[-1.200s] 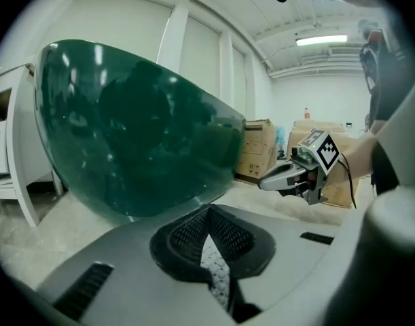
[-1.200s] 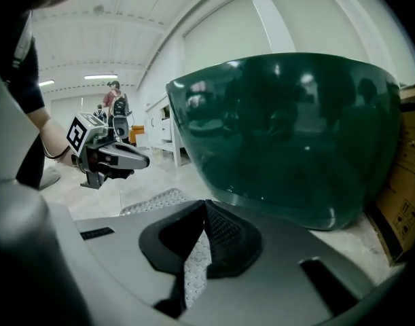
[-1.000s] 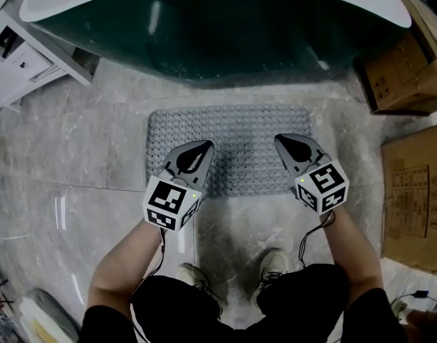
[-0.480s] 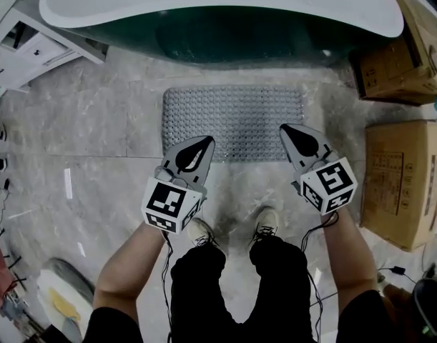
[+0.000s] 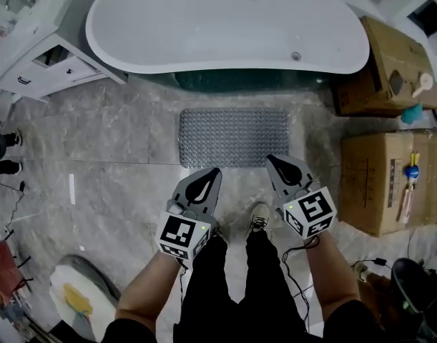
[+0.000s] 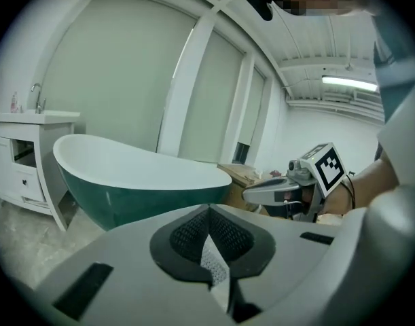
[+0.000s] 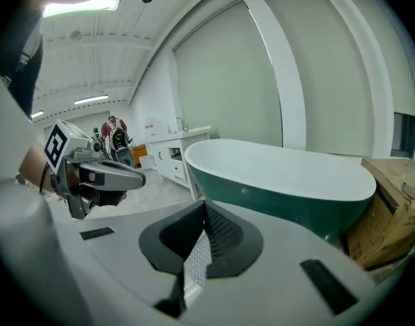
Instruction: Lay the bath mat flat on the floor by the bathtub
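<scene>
The bath mat [image 5: 234, 137] lies flat on the floor [image 5: 111, 134], right beside the bathtub [image 5: 225, 31], which is where the task wants it. My left tool [image 5: 206, 179] and right tool [image 5: 279, 168] are both closed on nothing and held up over the floor, near the mat's near edge. As I judge it, laying needs no further grip, only a look that the edges sit down.

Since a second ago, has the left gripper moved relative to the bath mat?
Yes. The left gripper has pulled back toward the person: its tip overlapped the bath mat, and now sits clear of its near edge.
</scene>
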Motion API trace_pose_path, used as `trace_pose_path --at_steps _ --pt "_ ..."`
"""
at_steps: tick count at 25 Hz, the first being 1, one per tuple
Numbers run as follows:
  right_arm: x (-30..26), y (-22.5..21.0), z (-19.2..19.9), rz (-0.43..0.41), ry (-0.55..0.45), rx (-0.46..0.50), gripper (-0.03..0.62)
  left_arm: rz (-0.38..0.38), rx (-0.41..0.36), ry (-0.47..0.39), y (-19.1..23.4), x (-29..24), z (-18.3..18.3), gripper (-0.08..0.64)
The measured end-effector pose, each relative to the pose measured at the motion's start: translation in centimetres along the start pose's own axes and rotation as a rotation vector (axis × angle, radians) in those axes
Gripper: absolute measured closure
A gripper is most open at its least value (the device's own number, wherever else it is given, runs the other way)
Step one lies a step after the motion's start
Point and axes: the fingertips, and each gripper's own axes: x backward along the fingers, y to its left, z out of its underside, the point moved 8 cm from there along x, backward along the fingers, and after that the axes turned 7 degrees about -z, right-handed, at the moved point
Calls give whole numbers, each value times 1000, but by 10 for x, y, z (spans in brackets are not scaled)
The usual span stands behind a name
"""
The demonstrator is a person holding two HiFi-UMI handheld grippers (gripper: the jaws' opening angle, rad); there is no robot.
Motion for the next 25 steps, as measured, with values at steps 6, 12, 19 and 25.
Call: trace_pose_path --at_steps 6,12,19,25 --pt "32 58 -91 2 -40 -26 575 12 42 -17 -11 68 -81 543" --pt "73 109 -158 15 -97 -37 575 13 37 -39 -20 136 -136 543" --pt "112 159 -203 43 -163 -34 575 29 103 -108 -22 198 -170 543" --pt "150 181 -210 85 -172 0 575 69 100 -131 -37 222 -180 543"
